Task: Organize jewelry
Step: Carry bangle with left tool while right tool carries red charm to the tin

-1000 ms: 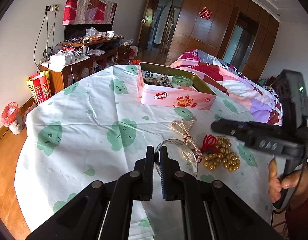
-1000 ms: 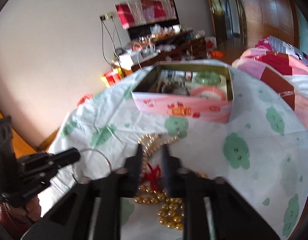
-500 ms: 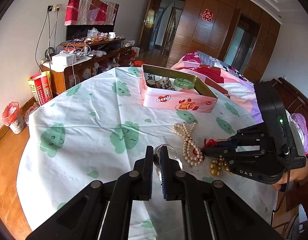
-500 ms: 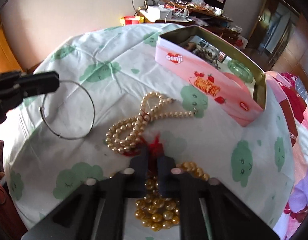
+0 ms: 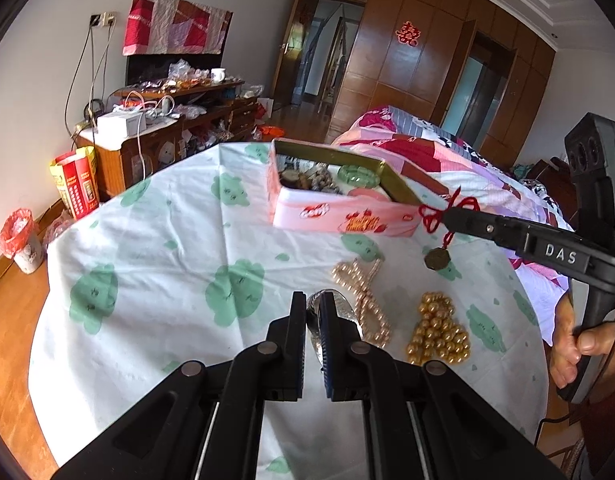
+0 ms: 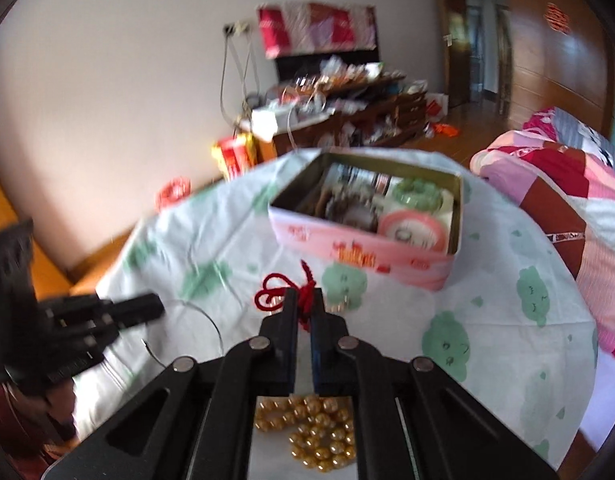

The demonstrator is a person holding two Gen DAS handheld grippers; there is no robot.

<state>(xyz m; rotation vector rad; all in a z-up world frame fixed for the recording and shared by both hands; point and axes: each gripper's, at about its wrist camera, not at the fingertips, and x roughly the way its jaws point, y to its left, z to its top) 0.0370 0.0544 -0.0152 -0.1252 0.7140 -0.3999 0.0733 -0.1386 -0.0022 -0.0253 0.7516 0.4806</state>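
My left gripper (image 5: 312,308) is shut on a thin silver bangle (image 5: 339,312) and holds it above the tablecloth; it also shows in the right wrist view (image 6: 199,316). My right gripper (image 6: 304,300) is shut on a red knotted cord (image 6: 279,290) and holds it in the air. A bronze pendant (image 5: 437,258) hangs from the cord (image 5: 439,212) in the left wrist view. A pink open tin (image 5: 339,218) with jewelry inside stands beyond. A pearl necklace (image 5: 365,304) and a gold bead strand (image 5: 437,330) lie on the cloth.
The round table has a white cloth with green prints (image 5: 167,264). A bed with a patchwork quilt (image 5: 439,160) lies behind the tin. A cluttered wooden cabinet (image 5: 167,136) stands far left. A small bin (image 5: 19,240) is on the floor.
My right gripper has lifted the red cord with its pendant off the table, up toward the tin. My left gripper keeps hold of the bangle and has hardly moved.
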